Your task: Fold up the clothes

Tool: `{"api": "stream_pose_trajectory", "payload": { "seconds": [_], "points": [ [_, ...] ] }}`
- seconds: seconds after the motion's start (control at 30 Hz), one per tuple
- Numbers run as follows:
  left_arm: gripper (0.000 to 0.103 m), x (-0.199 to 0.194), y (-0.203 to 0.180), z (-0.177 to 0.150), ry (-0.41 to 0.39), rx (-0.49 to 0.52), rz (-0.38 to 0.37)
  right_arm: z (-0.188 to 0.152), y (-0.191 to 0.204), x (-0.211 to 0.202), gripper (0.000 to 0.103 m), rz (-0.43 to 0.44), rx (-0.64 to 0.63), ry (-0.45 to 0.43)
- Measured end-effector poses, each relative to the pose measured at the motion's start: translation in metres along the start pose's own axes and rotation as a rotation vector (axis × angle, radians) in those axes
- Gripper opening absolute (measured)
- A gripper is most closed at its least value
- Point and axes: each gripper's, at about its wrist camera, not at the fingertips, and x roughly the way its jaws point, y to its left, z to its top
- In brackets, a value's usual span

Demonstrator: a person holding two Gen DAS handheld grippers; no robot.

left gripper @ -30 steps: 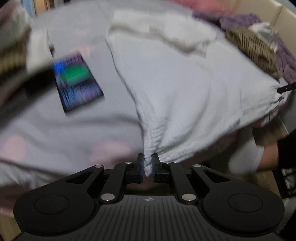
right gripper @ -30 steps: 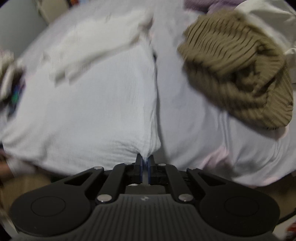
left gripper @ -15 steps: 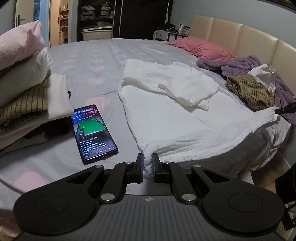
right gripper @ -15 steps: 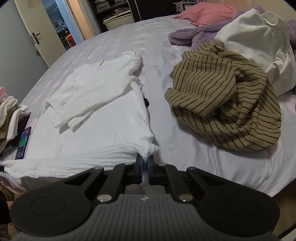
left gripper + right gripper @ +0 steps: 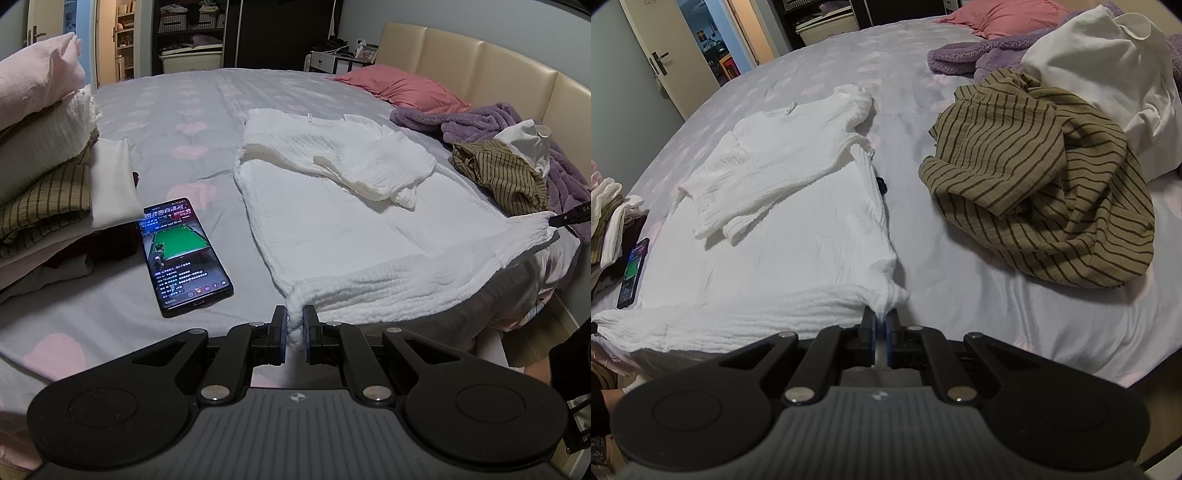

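Note:
A white crinkled garment (image 5: 351,221) (image 5: 783,236) lies spread on the bed, sleeves folded in across its upper part. My left gripper (image 5: 294,325) is shut on its near left hem corner, at the bed's front edge. At the opposite hem corner my right gripper (image 5: 882,328) is shut on the cloth, and its tip (image 5: 569,218) shows at the right of the left wrist view. The hem between them hangs a little over the bed's edge.
A lit phone (image 5: 183,254) lies left of the garment. Folded clothes (image 5: 44,177) are stacked at far left. To the right lie a brown striped garment (image 5: 1045,184), a white top (image 5: 1108,81) and a purple fleece (image 5: 480,122). A pink pillow (image 5: 399,86) rests by the headboard.
Both views have tilted up from the cloth to take in the whole bed. The raised hem has come down and the garment now lies flat. Both grips still hold.

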Motion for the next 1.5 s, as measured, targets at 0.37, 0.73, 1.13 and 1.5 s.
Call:
{"api": "stream_pose_trajectory", "payload": {
  "seconds": [0.37, 0.73, 1.13, 1.5],
  "points": [
    [0.007, 0.0015, -0.0013, -0.0015, 0.013, 0.002, -0.003, -0.0008, -0.0003, 0.0006, 0.006, -0.006, -0.002, 0.005],
    [0.007, 0.0024, -0.0015, -0.002, 0.015, 0.003, -0.006, -0.001, 0.0001, 0.0012, 0.006, -0.009, -0.004, 0.01],
    [0.007, 0.003, -0.0027, -0.0033, 0.017, 0.0, -0.014, -0.0027, 0.0008, 0.0017, 0.006, -0.012, -0.005, 0.014],
    [0.007, 0.0033, -0.0035, -0.0039, 0.023, 0.001, -0.015, -0.0034, 0.0014, 0.0031, 0.006, -0.012, -0.009, 0.019]
  ]
}}
